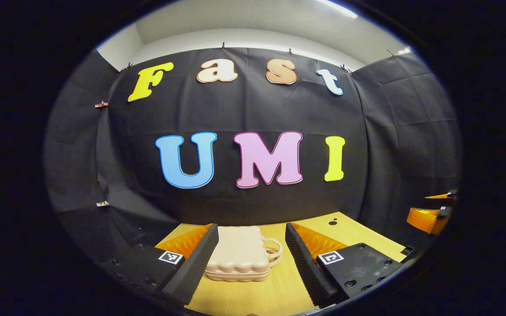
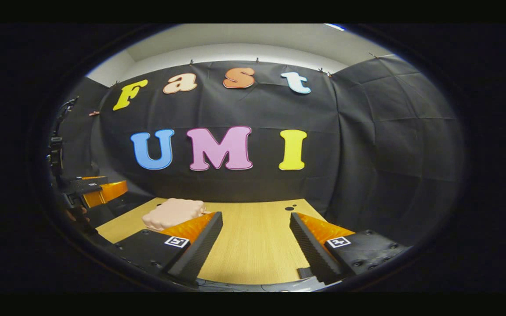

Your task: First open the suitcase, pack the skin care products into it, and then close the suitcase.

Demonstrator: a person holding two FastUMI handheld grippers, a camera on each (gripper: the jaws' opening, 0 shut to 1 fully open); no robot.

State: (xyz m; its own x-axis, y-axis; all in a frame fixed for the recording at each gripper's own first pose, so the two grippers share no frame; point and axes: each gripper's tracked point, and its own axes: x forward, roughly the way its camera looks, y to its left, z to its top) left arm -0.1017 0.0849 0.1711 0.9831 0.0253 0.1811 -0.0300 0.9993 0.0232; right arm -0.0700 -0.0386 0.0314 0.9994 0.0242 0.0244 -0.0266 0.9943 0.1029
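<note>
One pink suitcase (image 1: 239, 256), closed, flat on the wooden table (image 1: 279, 289), lying ahead between the wide-open jaws of the left gripper (image 1: 251, 263), which holds nothing. Right gripper (image 2: 256, 245) likewise wide open, empty; suitcase (image 2: 174, 213) beyond its left finger.

Your left finger (image 1: 191, 263) hid the left edge of the suitcase (image 1: 239, 254). In the right gripper view the finger (image 2: 196, 250) covered its near corner. The other gripper (image 2: 99, 193) was cut off at the edge.
</note>
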